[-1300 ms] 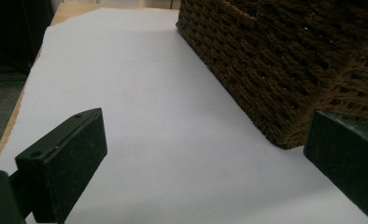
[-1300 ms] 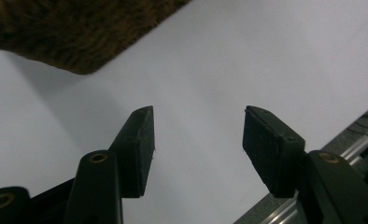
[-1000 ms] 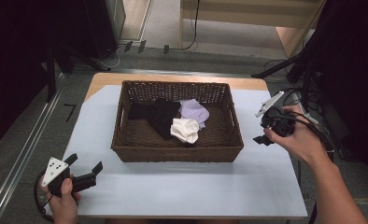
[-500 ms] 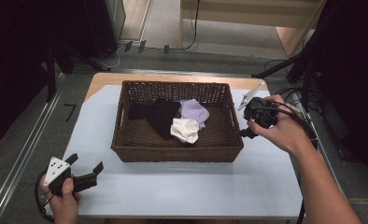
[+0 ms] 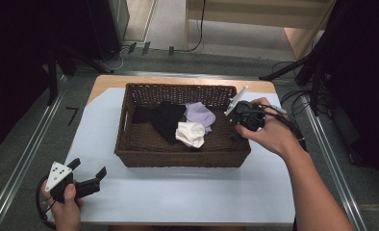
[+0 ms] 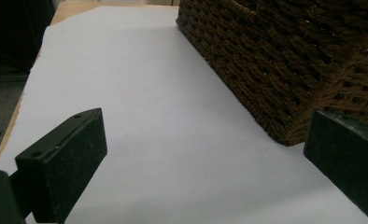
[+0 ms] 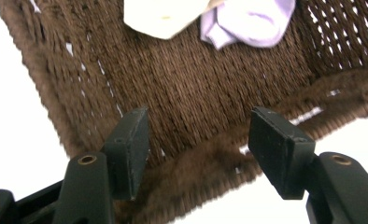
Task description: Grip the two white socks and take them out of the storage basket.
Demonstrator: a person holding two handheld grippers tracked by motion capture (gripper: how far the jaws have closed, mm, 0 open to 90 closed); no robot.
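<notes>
We see a wooden table [image 5: 101, 83] covered almost to its edges by a white sheet [image 5: 192, 192]; on the sheet a brown wicker basket [image 5: 178, 159] sits toward the far edge, centred between the left and right edges

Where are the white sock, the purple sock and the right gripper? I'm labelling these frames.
white sock [image 5: 191, 134], high view, middle of the bundle.
purple sock [image 5: 200, 114], high view, its upper fold.
right gripper [image 7: 198, 140], right gripper view, gap midway between its open jaws.
</notes>
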